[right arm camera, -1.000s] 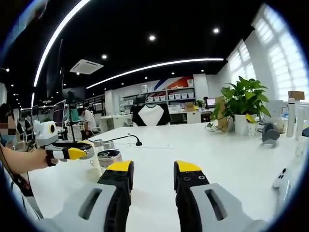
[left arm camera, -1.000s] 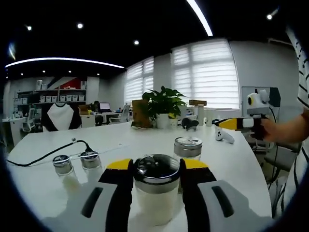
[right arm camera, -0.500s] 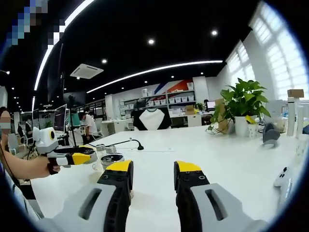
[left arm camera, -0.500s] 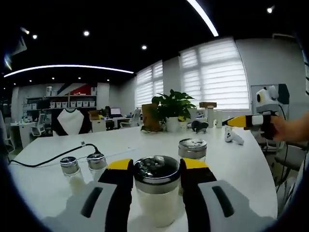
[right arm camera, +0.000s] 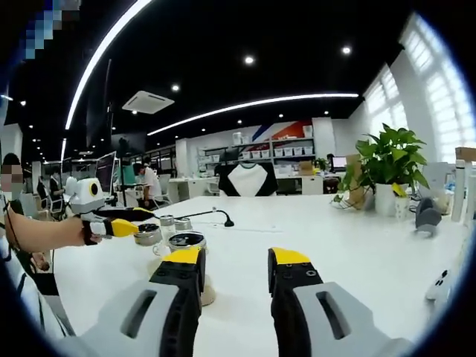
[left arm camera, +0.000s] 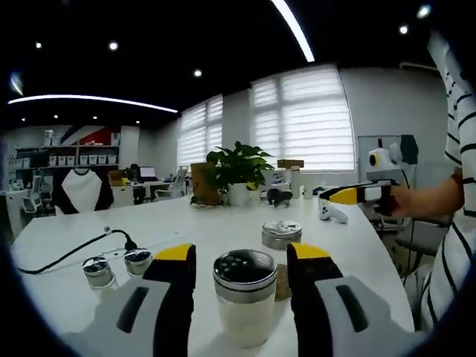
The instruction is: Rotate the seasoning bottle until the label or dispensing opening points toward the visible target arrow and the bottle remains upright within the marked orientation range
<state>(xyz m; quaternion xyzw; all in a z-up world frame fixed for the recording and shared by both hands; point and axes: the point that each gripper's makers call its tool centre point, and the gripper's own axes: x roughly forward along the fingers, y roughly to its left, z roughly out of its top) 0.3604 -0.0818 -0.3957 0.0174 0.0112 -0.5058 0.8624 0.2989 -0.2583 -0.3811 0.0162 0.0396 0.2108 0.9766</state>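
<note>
The seasoning bottle (left arm camera: 244,301), pale with a perforated silver lid, stands upright on the white table (left arm camera: 223,223) in the left gripper view. My left gripper (left arm camera: 243,256) is open: its jaws stand on either side of the bottle with a small gap at each side. In the right gripper view that gripper (right arm camera: 125,223) sits at the left in a person's hand, with the bottle (right arm camera: 147,234) at its tips. My right gripper (right arm camera: 236,256) is open over bare table, nothing between its jaws. It also shows at the right of the left gripper view (left arm camera: 335,195).
A second silver-lidded jar (left arm camera: 281,234) stands just behind the bottle. Two small shakers (left arm camera: 98,271) and a black cable (left arm camera: 71,253) lie to the left. A tan piece (left arm camera: 282,282) lies beside the bottle. A potted plant (left arm camera: 236,171) and a white device (left arm camera: 331,212) sit farther back.
The left jaws have spread off the bottle's sides, leaving it standing free. The left view has shifted slightly. The right gripper stays open.
</note>
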